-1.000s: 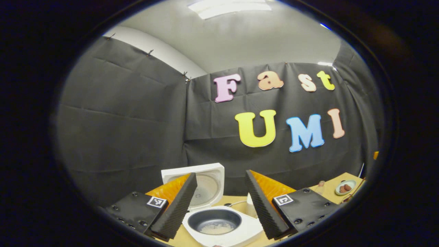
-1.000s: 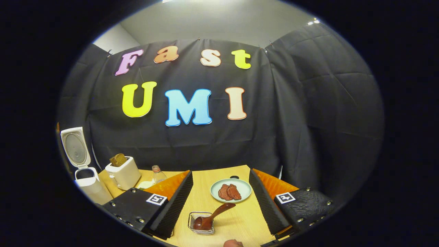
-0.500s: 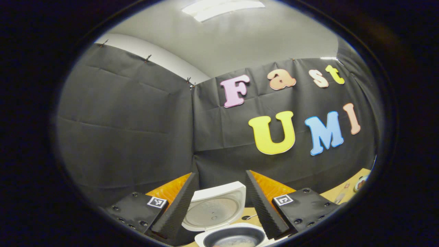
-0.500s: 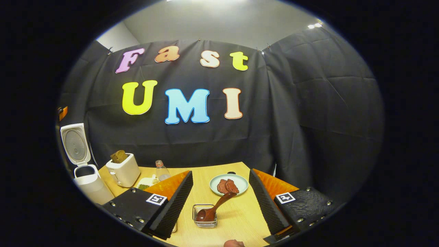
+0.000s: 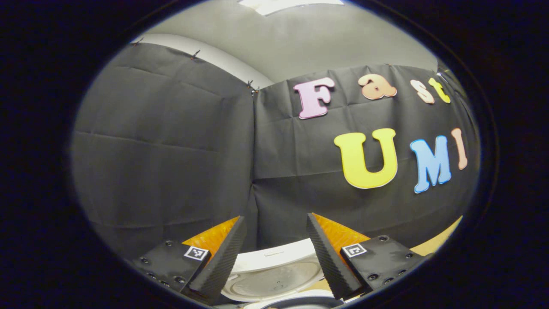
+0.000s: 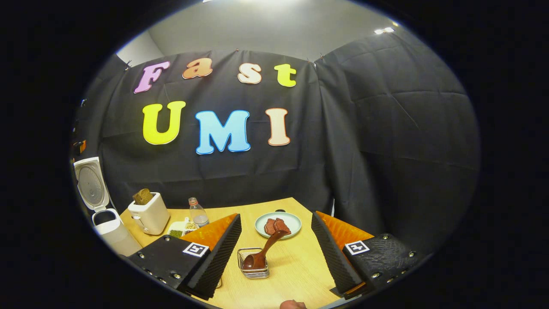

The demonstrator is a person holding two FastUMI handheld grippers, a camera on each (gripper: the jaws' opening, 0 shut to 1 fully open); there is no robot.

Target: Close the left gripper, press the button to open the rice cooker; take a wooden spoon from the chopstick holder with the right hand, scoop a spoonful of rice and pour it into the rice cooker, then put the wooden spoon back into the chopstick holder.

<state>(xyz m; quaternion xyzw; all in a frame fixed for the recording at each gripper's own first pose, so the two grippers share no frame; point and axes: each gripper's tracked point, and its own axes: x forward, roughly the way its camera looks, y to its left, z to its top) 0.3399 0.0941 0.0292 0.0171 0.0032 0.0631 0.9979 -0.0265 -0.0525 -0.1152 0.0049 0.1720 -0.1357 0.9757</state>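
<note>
right gripper (image 6: 276, 257): jaws wide, empty | dark wooden spoon (image 6: 262, 253) in wire chopstick holder (image 6: 253, 269) low centre between fingers | left gripper (image 5: 274, 262): wide, white rice cooker lid (image 5: 274, 279) between

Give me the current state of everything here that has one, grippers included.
rice cooker: lid up, open
wooden spoon: in the chopstick holder, bowl down, handle leaning out
left gripper: open, nothing held
right gripper: open, nothing held
toaster: bread in slot
bottle: upright, capped
plate: holds meat
</note>
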